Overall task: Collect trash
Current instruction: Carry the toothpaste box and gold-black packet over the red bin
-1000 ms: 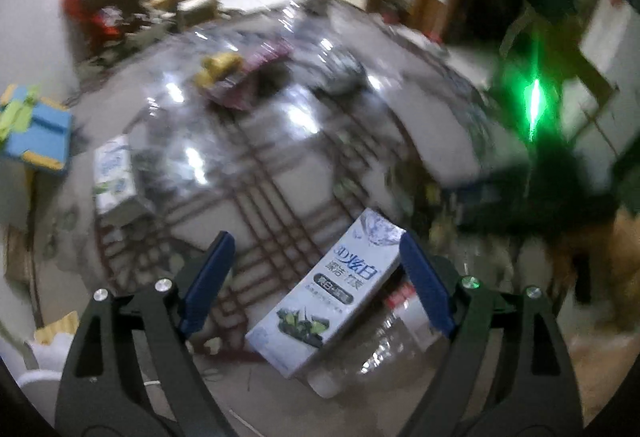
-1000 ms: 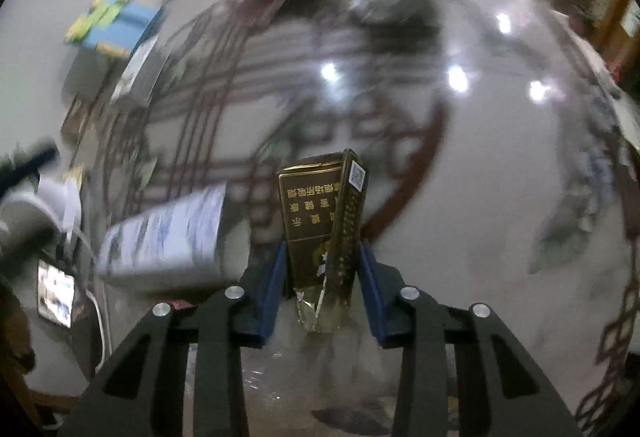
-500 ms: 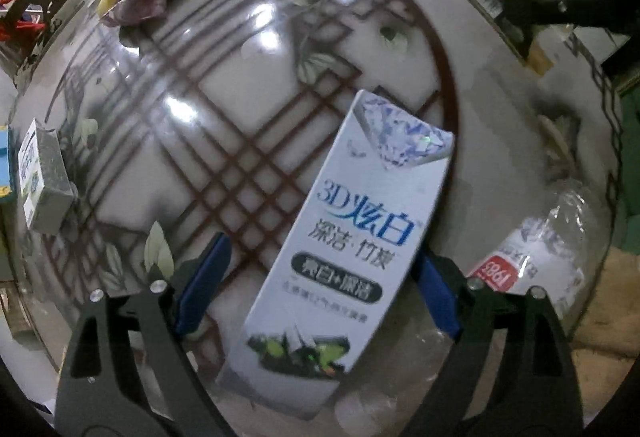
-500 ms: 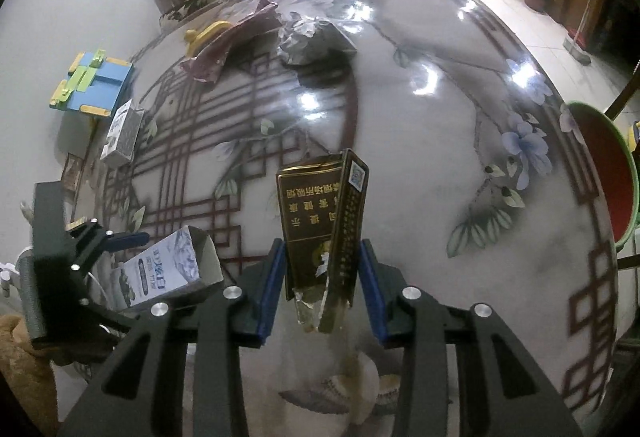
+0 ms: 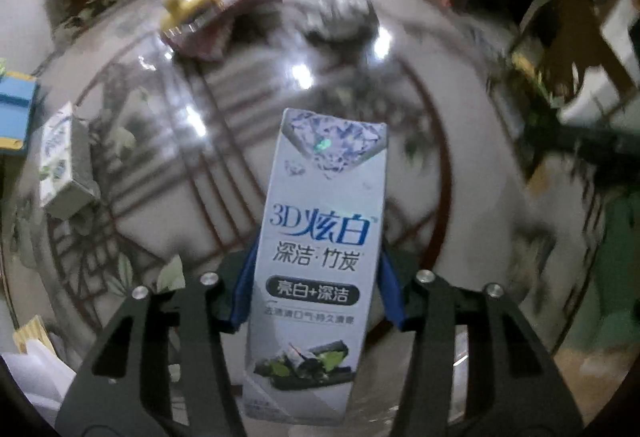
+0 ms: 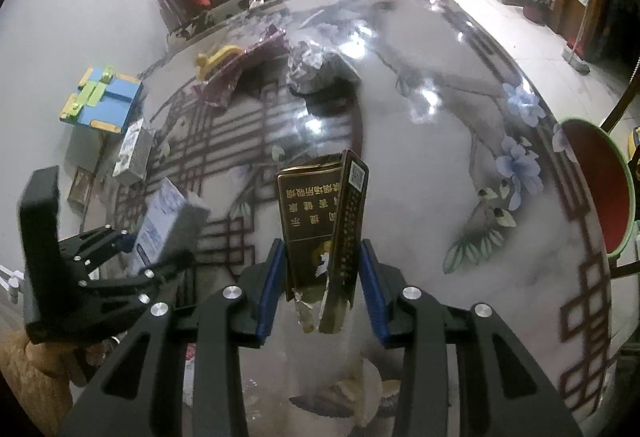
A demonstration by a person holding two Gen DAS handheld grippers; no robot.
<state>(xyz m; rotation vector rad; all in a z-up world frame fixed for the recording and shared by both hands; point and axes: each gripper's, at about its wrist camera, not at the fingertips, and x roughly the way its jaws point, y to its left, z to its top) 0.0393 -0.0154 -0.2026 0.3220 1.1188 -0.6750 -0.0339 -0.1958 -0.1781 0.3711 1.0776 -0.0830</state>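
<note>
A white-and-blue toothpaste box [image 5: 320,237] stands between the blue pads [image 5: 244,289] of my left gripper [image 5: 316,285]. The jaws are closing and the pads press on both of its sides. The right wrist view shows that gripper [image 6: 132,265] at the lower left with the same box [image 6: 164,221] in it, over the table's near edge. My right gripper [image 6: 322,277] is shut on a torn dark gold cigarette pack [image 6: 320,213], held upright above the glossy patterned round table [image 6: 440,157].
On the table lie a small white carton [image 6: 134,151] at the left edge, a maroon wrapper [image 6: 240,73] with a yellow piece, and crumpled silver foil [image 6: 308,69]. A blue board [image 6: 104,101] sits on the floor beyond. A red-topped stool [image 6: 596,189] stands at the right.
My left gripper came down over the toothpaste box and its jaws narrowed onto it; the box now lines up with the fingers. The right gripper rose a little, still holding the cigarette pack.
</note>
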